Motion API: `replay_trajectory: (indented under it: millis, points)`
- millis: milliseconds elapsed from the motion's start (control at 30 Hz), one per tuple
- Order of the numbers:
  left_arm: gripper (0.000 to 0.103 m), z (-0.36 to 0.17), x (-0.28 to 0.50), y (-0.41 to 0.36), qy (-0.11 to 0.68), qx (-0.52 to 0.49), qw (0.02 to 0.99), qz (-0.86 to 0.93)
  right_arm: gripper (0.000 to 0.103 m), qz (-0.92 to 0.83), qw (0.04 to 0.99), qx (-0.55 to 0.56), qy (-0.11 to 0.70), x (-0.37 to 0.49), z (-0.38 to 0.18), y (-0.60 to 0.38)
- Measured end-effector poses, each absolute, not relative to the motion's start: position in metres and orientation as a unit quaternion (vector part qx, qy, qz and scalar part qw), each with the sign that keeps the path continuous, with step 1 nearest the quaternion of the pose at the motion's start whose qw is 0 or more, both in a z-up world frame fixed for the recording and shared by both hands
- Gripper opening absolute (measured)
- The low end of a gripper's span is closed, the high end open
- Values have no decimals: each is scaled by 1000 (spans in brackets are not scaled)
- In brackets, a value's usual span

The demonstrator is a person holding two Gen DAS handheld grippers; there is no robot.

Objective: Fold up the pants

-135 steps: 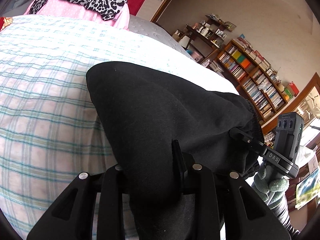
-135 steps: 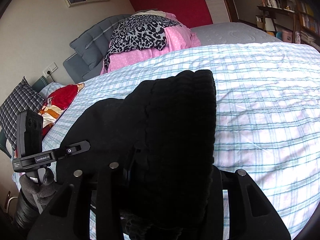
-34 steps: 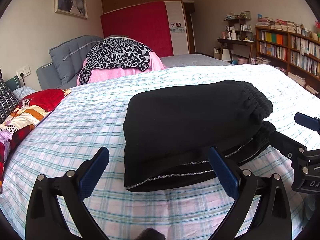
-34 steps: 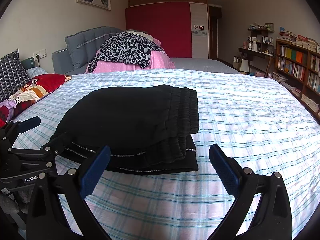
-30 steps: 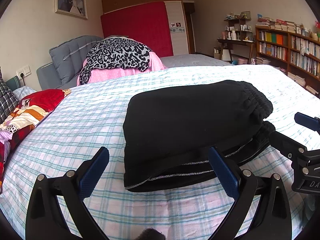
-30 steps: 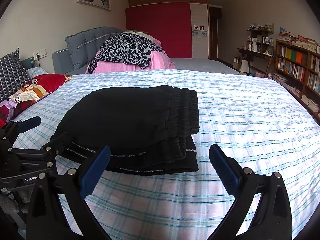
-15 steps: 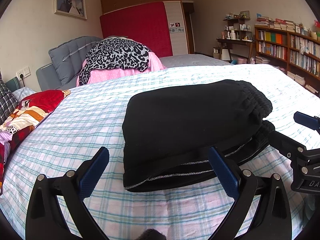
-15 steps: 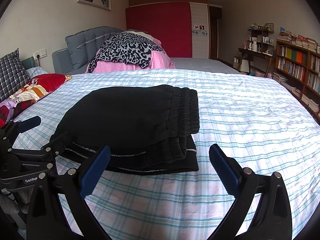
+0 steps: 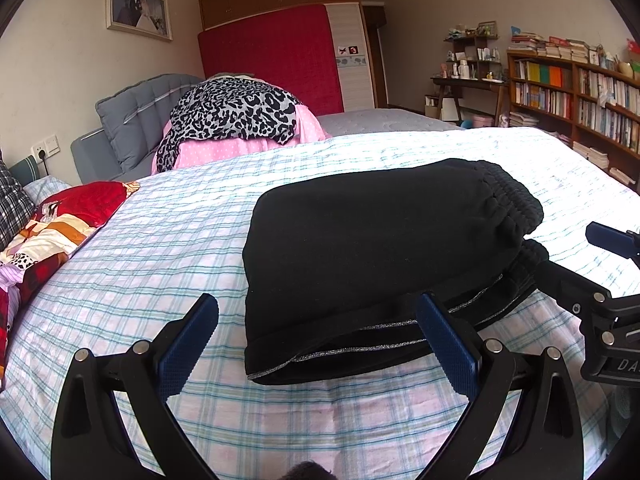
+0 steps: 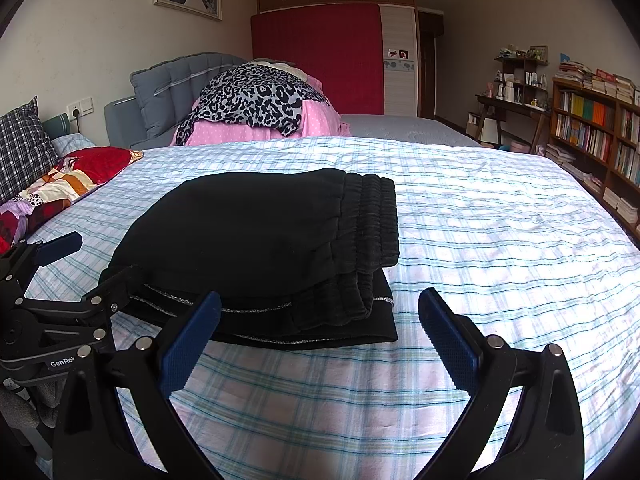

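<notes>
Black pants (image 9: 372, 248) (image 10: 264, 248) lie folded in a compact stack on the plaid bedsheet (image 9: 160, 248) (image 10: 500, 248), ribbed waistband on top at the right, silver-trimmed hems along the near edge. My left gripper (image 9: 316, 332) stands open just short of the stack's near edge, holding nothing. My right gripper (image 10: 318, 328) is open too, empty, facing the stack's near right corner. Each gripper shows at the edge of the other's view: the right gripper (image 9: 612, 276) and the left gripper (image 10: 48, 280). Neither touches the pants.
A pink bundle under a leopard-print cloth (image 9: 236, 116) (image 10: 256, 100) sits at the far end by the grey headboard (image 10: 168, 88). Red patterned bedding (image 9: 68, 220) and a plaid pillow (image 10: 24, 148) lie at the left. Bookshelves (image 9: 576, 96) line the right wall.
About 4.5 s ago both grippers were shut on the black fabric, lifting it. Now the pants lie folded and both grippers are open and drawn back. Nothing has moved in the last second.
</notes>
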State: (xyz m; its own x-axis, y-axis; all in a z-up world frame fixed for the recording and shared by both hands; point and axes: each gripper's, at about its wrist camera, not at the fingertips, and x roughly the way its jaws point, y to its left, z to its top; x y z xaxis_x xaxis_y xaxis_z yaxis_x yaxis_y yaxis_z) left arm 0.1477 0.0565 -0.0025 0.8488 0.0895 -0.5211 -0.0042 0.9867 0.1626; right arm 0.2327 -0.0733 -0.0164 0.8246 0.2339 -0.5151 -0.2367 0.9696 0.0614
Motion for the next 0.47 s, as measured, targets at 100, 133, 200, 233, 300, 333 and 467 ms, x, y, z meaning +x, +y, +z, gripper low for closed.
replay_trajectory:
  millis: [100,133,200,233,300,333,467]
  points:
    - [98,-3,146,55,267,83,960,21,100,123,955,-2,269,233,-16,-74]
    - [98,-3,146,55,266,84,960,21,100,123,955,-2,270,233,-17,-73]
    - [98,-4,147,55,268,86,959,21,100,123,955,-1,271,233,-19,-73]
    - [98,-4,148,55,269,85,959,22,100,123,954,0,272,234,-20,-73]
    - [98,-5,149,58,275,79,958,28,100,124,954,2,274,235,-22,-73]
    - [98,-6,151,60,280,74,957,30,100,124,953,3,275,236,-22,-74]
    - [98,-8,157,70,296,51,953,36,100,126,950,15,286,240,-25,-77]
